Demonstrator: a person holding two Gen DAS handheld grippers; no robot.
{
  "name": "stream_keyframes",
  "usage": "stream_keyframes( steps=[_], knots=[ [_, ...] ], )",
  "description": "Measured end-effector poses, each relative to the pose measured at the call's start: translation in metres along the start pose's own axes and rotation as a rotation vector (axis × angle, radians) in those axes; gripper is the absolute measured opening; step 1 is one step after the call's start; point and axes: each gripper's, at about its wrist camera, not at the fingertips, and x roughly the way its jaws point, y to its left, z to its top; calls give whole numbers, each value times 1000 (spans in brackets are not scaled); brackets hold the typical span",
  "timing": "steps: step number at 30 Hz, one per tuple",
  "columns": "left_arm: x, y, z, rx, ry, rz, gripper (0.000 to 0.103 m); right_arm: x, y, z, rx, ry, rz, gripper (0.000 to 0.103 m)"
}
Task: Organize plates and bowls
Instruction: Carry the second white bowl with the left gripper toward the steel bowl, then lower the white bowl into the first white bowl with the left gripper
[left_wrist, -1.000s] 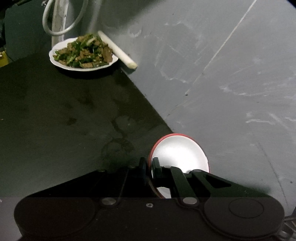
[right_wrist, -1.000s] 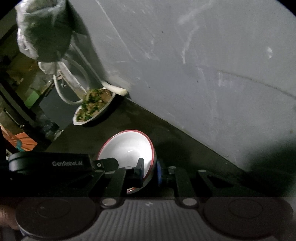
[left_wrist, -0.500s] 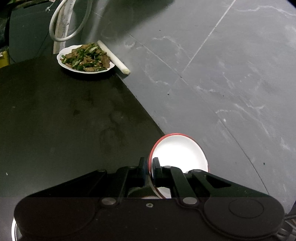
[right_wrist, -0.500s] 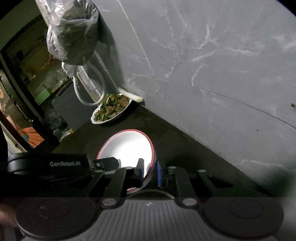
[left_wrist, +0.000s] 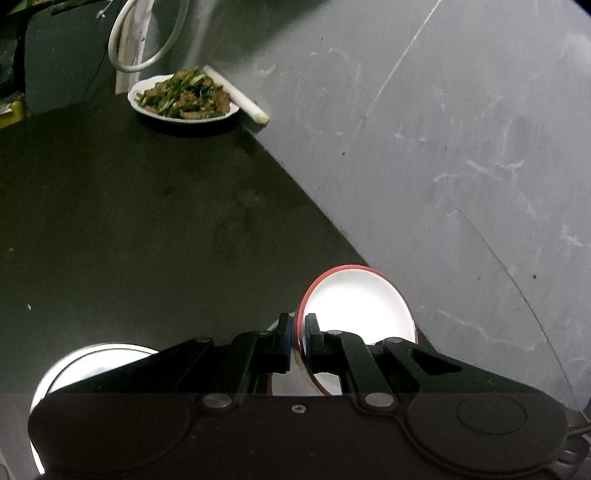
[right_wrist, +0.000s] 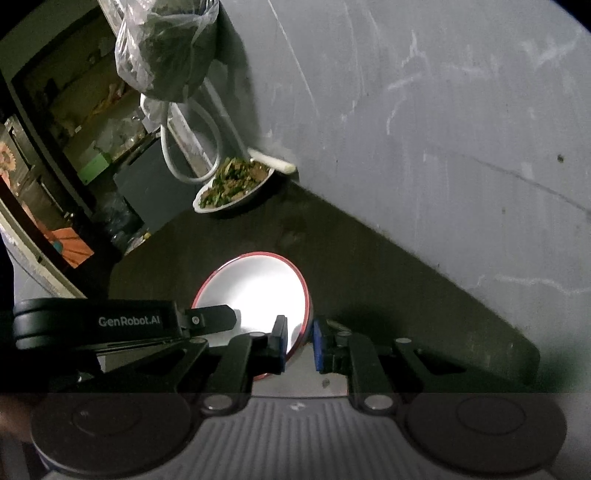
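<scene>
A white bowl with a red rim (left_wrist: 360, 306) is pinched at its left rim by my left gripper (left_wrist: 297, 341), which is shut on it above the dark counter. The same bowl shows in the right wrist view (right_wrist: 258, 291). My right gripper (right_wrist: 298, 343) straddles its right rim with the jaws apart, the right pad clear of the rim. The left gripper's body (right_wrist: 96, 326) reaches in from the left. A second white dish (left_wrist: 92, 365) lies low left, mostly hidden behind the left gripper.
A white plate of stir-fried meat and greens (left_wrist: 183, 98) sits at the counter's far corner, also in the right wrist view (right_wrist: 234, 184), with a white leek stalk (left_wrist: 236, 94) beside it. A grey wall (left_wrist: 443, 147) bounds the counter. A plastic bag (right_wrist: 164, 48) and hose (right_wrist: 192, 147) hang there.
My right gripper's jaws have opened off the bowl's rim. The left gripper stays shut on the bowl. Both views have shifted, and the second white dish has come into the left view.
</scene>
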Motion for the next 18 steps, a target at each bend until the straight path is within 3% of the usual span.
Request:
stream_keyframes(
  steps=[18],
  knots=[
    [15, -4, -15, -7, 62, 41, 7, 3, -17, -17, -7, 116, -4, 16]
  ],
)
